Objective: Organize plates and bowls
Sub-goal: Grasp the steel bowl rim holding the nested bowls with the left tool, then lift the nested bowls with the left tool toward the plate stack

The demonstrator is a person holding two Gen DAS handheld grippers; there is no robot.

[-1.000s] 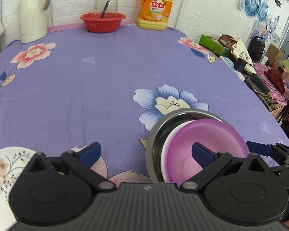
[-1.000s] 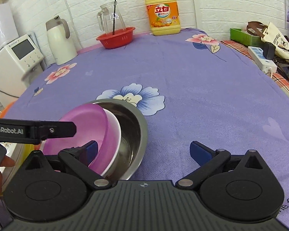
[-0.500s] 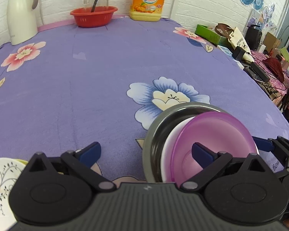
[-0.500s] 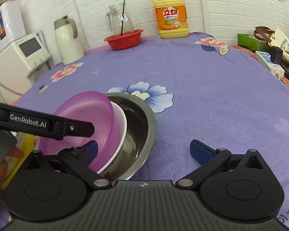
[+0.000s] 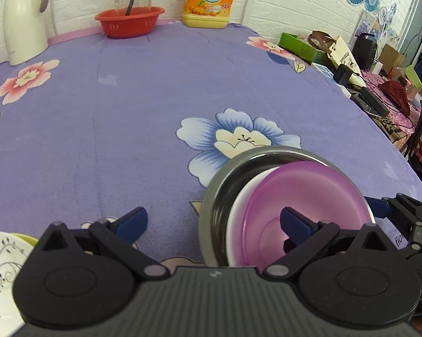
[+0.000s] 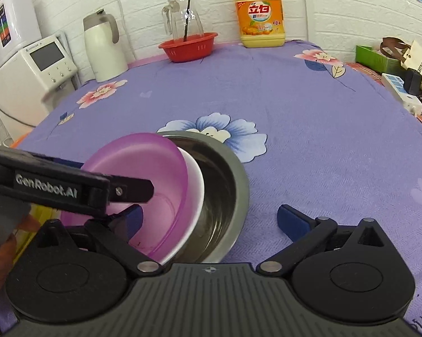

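Observation:
A purple bowl (image 5: 309, 196) sits tilted inside a white bowl (image 5: 244, 193), nested in a steel bowl (image 5: 225, 174) on the purple flowered cloth. My left gripper (image 5: 213, 220) is open, its right finger inside the purple bowl. My right gripper (image 6: 208, 219) is open around the stack's near side, its left finger inside the purple bowl (image 6: 143, 174); the white bowl (image 6: 195, 185) and steel bowl (image 6: 227, 185) lean against it. A white floral plate (image 5: 0, 264) lies at the left over a yellow dish.
At the table's far edge stand a red basket (image 6: 188, 46) with a glass jug, a yellow detergent bottle (image 6: 260, 14) and a white kettle (image 6: 104, 47). A white appliance (image 6: 31, 73) is at left. Clutter (image 5: 351, 59) lines the right side.
Both grippers have moved closer over the bowl stack. The purple bowl has tipped up more steeply inside the white bowl. The jaws stay open.

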